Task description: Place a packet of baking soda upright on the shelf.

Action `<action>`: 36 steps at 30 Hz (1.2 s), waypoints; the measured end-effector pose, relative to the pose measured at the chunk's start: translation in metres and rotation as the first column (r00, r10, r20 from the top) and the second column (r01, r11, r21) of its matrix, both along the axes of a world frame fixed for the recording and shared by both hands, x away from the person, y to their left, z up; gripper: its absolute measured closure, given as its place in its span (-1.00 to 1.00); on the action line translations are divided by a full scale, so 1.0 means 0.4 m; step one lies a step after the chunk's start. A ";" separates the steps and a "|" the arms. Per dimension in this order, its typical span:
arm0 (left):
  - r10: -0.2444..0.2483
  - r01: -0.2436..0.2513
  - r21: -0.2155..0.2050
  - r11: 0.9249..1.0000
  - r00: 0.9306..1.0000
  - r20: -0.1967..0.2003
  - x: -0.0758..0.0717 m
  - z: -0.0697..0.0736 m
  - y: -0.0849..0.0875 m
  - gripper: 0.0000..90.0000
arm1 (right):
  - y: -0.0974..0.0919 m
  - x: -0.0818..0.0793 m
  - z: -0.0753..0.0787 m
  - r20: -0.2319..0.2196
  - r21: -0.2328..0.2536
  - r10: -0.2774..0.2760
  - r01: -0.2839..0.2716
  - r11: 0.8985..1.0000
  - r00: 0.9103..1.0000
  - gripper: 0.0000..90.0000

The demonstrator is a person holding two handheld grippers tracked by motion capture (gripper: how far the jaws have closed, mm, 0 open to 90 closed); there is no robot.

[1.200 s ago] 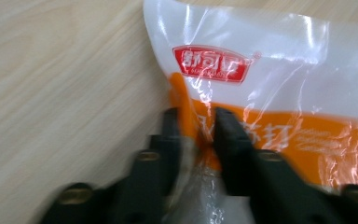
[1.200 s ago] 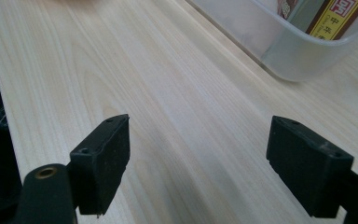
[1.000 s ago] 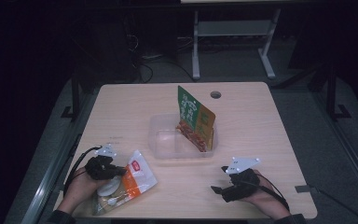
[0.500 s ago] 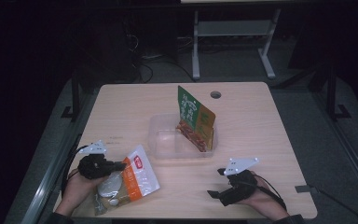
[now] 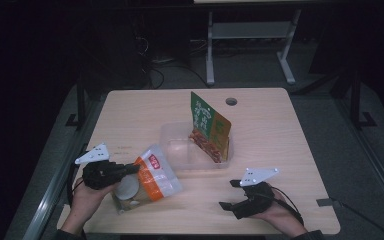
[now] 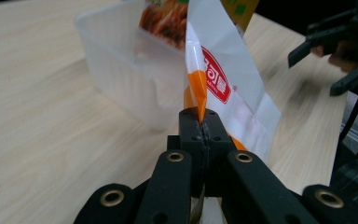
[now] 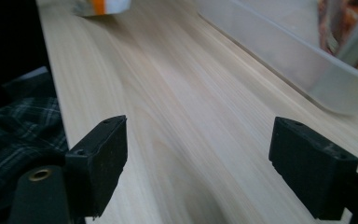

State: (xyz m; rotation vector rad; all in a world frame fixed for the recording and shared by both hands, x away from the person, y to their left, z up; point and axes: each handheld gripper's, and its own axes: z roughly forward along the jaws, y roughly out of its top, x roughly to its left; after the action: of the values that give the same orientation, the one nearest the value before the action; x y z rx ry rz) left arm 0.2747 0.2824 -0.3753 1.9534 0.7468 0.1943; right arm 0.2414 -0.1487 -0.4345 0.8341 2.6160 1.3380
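- Worktop (image 5: 280, 150): pale wood board, round hole near far edge; dark floor and a metal frame behind it.
- Clear plastic tub (image 5: 180, 145): sits mid-worktop, open top. In the left gripper view its near wall (image 6: 121, 79) is just beyond the pinched bag.
- Green-and-orange bag (image 5: 207, 125): stands tilted in the tub's right part, leaning on the right wall, top edge well above the rim. Red-brown food picture on the lower front.
- White-and-orange snack bag (image 5: 152, 175): at the near-left of the worktop, just in front of the tub's near-left corner, not touching it as far as the high view shows. Red label on the white upper part, clear window at the lower end. Upper end is raised; whether the lower end touches the worktop I can't tell. Seen edge-on in the left gripper view (image 6: 223, 88).
- Left tongs (image 5: 130, 169): pressed together on the snack bag's orange side seam, grip plain in the left gripper view (image 6: 202, 122). Person's left hand (image 5: 87, 192) behind them.
- Right tongs (image 5: 228, 195): wide apart, nothing between them, low over bare worktop at near-right, well clear of both bags. Right gripper view (image 7: 196, 149) shows plain wood between the pads, tub wall off to the upper right.
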 end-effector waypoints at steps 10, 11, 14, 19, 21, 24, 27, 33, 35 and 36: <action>-0.022 0.025 -0.048 0.999 0.997 0.070 -0.003 0.046 -0.054 0.99 | 0.034 0.011 0.021 0.008 0.058 0.026 -0.026 0.998 1.000 -0.52; -0.021 0.025 -0.053 0.998 0.997 0.073 -0.002 0.047 -0.059 0.99 | 0.039 0.013 0.022 0.007 0.061 0.033 -0.033 0.998 0.999 -0.52; -0.023 0.028 -0.064 0.998 0.997 0.077 0.003 0.052 -0.072 0.99 | 0.047 0.019 0.027 0.020 0.068 0.037 -0.038 0.997 0.999 -0.49; -0.029 0.035 -0.079 0.996 0.996 0.086 0.006 0.059 -0.093 0.99 | 0.061 0.034 0.043 0.037 0.113 0.045 -0.049 0.992 0.998 -0.43; -0.027 0.035 -0.081 0.996 0.995 0.091 0.006 0.063 -0.102 0.99 | 0.072 0.041 0.045 0.038 0.132 0.054 -0.059 0.990 0.998 -0.40; -0.031 0.039 -0.089 0.995 0.995 0.099 0.005 0.067 -0.113 0.99 | 0.092 0.050 0.048 0.038 0.146 0.073 -0.077 0.986 0.997 -0.38; -0.033 0.043 -0.093 0.995 0.994 0.106 0.002 0.068 -0.120 0.99 | 0.115 0.059 0.051 0.047 0.155 0.098 -0.104 0.982 0.994 -0.35; -0.030 0.040 -0.111 0.993 0.995 0.097 -0.001 0.064 -0.122 0.99 | 0.161 0.077 0.054 0.056 0.205 0.118 -0.127 0.970 0.991 -0.24; -0.026 0.038 -0.118 0.992 0.995 0.100 -0.003 0.062 -0.122 0.99 | 0.173 0.081 0.055 0.058 0.225 0.124 -0.134 0.965 0.991 -0.20; -0.026 0.038 -0.117 0.992 0.995 0.099 -0.004 0.062 -0.122 0.99 | 0.180 0.083 0.057 0.055 0.239 0.126 -0.135 0.961 0.991 -0.16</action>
State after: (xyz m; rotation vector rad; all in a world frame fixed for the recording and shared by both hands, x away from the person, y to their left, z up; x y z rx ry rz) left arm 0.2732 0.2334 -0.3505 1.8288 0.6481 0.2197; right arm 0.2747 -0.0766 -0.4117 0.6620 2.5510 1.7181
